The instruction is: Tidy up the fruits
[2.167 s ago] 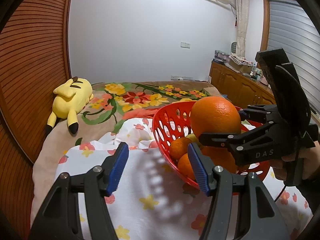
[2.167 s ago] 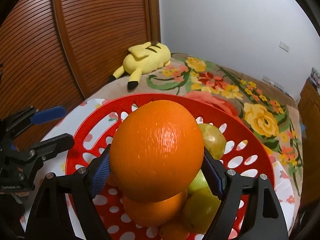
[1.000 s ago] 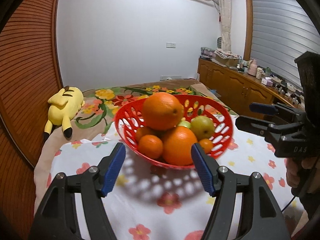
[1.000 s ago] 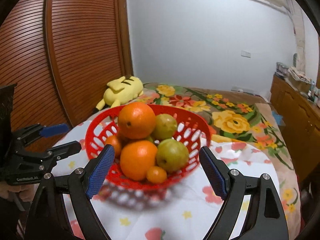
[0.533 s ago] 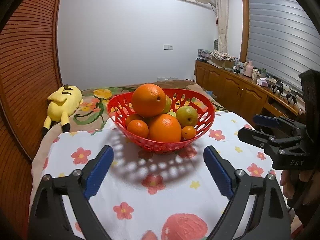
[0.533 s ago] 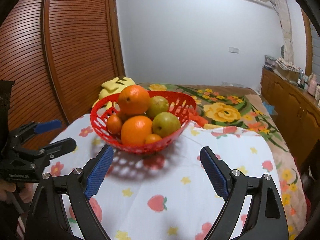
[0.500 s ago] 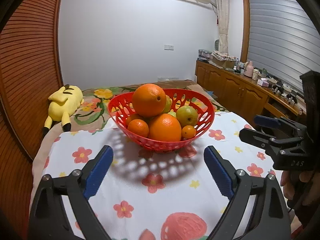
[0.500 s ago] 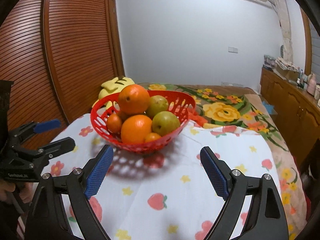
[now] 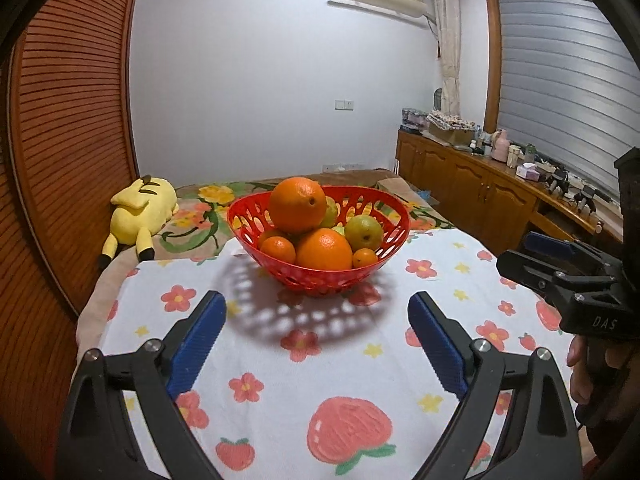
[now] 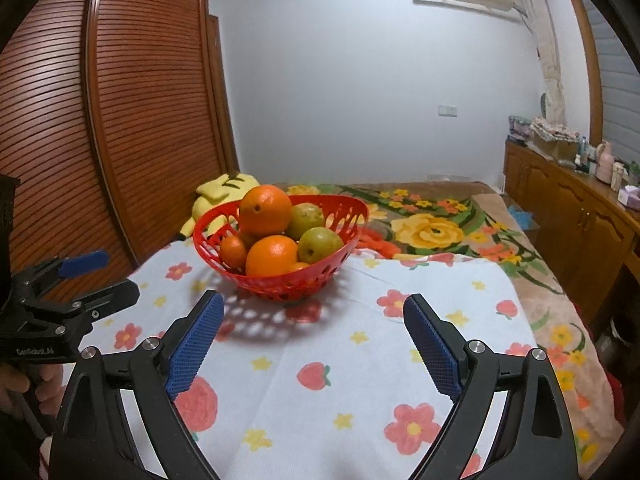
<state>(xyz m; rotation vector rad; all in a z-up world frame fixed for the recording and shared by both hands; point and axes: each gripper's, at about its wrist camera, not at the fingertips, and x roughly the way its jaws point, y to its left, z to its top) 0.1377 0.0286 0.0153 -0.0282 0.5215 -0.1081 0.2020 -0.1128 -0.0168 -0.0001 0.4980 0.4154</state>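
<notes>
- The left gripper [image 9: 317,338] stands with its jaws wide apart; its blue pads [image 9: 196,344] flank bare tablecloth [image 9: 280,376] in the lower half of the left wrist frame, and nothing is between them or touching them. Its jaws have just been opening.
- The right gripper [image 10: 311,338] likewise has its jaws spread wide, blue pads [image 10: 430,350] low in the right wrist frame, holding nothing, only cloth showing in the gap. Its jaws have also just been opening.
- The red basket [image 9: 384,256] sits on the flowered cloth at the centre of the left wrist frame, above and between the open jaws, well apart from the pads.
- In the basket, a large orange [image 9: 297,204] rests on top of the pile; below it lie a second orange [image 9: 324,250], two small oranges and greenish fruits [image 9: 363,232].
- In the right wrist frame the basket [image 10: 344,256] lies slightly left of centre, above the gap, with the top orange [image 10: 265,209] highest.
- A yellow plush toy [image 9: 138,210] lies on the floral bed cover at centre left, beyond the cloth.
- The right gripper appears at the right edge of the left wrist frame, a hand [image 9: 580,376] on its handle.
</notes>
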